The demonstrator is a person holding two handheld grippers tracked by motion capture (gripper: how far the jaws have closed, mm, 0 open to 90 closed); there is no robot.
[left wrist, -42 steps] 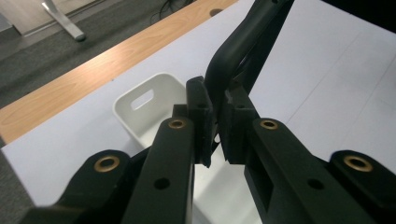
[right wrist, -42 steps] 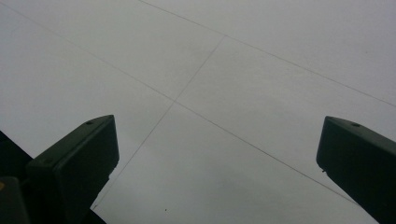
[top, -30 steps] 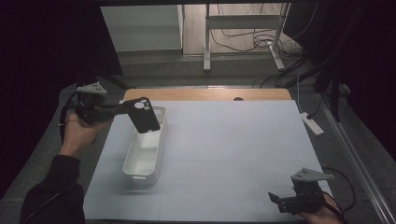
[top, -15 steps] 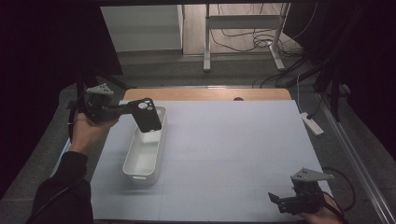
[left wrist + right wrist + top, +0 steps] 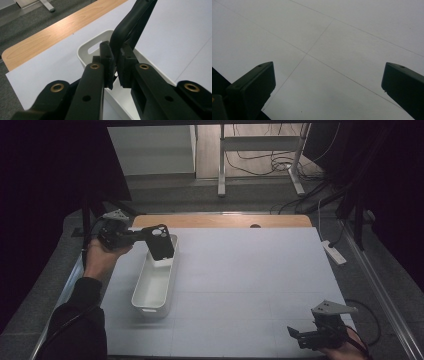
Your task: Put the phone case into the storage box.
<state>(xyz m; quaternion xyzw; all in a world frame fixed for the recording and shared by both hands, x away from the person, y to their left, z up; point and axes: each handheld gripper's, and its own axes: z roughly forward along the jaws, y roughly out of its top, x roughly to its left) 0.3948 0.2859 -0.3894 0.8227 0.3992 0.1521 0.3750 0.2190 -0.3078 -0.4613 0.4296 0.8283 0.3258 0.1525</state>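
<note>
Two grippers are in play at a table covered by a pale grey mat (image 5: 260, 285). The left gripper (image 5: 131, 236), held up at the far left of the table, has its jaws pressed together on the edge of a black phone case (image 5: 160, 241), which hangs in the air above the far end of a long white bin (image 5: 150, 301). The case's lower edge looks close to the bin's rim, but whether they touch cannot be told. The right gripper (image 5: 299, 338) rests low at the near right corner, well apart from the bin, with its jaws spread wide and nothing between them. The step in hand seems to be dropping the case into the bin. To do it well, the left hand should probably bring the case squarely over the bin's hollow, lower it until it sits below the rim, and only then let the jaws part, so the case does not tip over the wall onto the mat. The high view gives the whole layout: both hands, the bin's full length, and a wooden strip (image 5: 220, 221) beyond the mat. The left gripper view adds the close detail of the grip: the two pads (image 5: 107, 63) squeeze a thin curved wall of the case (image 5: 128, 27), with the bin's handle slot (image 5: 96, 45) just beyond. The right gripper view looks down on bare mat (image 5: 324, 50) crossed by faint lines, between its own parted jaws.
</note>
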